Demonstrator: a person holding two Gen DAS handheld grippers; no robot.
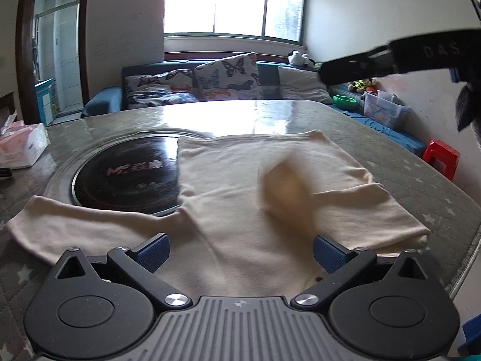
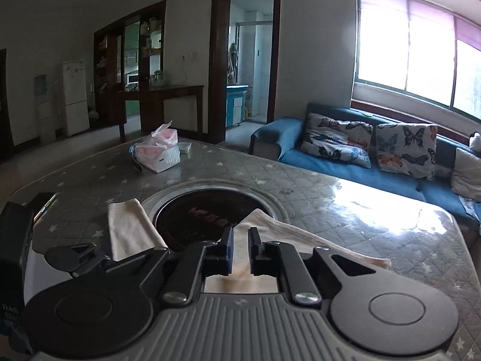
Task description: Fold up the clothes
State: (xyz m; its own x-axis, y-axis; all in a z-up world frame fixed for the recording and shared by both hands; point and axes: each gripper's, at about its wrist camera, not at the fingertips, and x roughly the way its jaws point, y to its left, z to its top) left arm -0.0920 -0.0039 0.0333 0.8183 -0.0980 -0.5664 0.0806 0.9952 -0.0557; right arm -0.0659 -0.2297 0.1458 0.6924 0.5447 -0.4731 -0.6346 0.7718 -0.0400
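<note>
My left gripper [image 1: 240, 251] hangs wide open over the near edge of the cream top [image 1: 255, 186], which lies flat on the table [image 1: 421, 180]. My right gripper [image 2: 240, 251] is nearly closed, empty as far as I can tell. I'd grip one layer at a corner, lift low, keep it taut.

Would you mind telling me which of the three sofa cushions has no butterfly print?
The plain pale grey cushion at the right end of the blue sofa; the other two cushions carry butterfly patterns.
</note>
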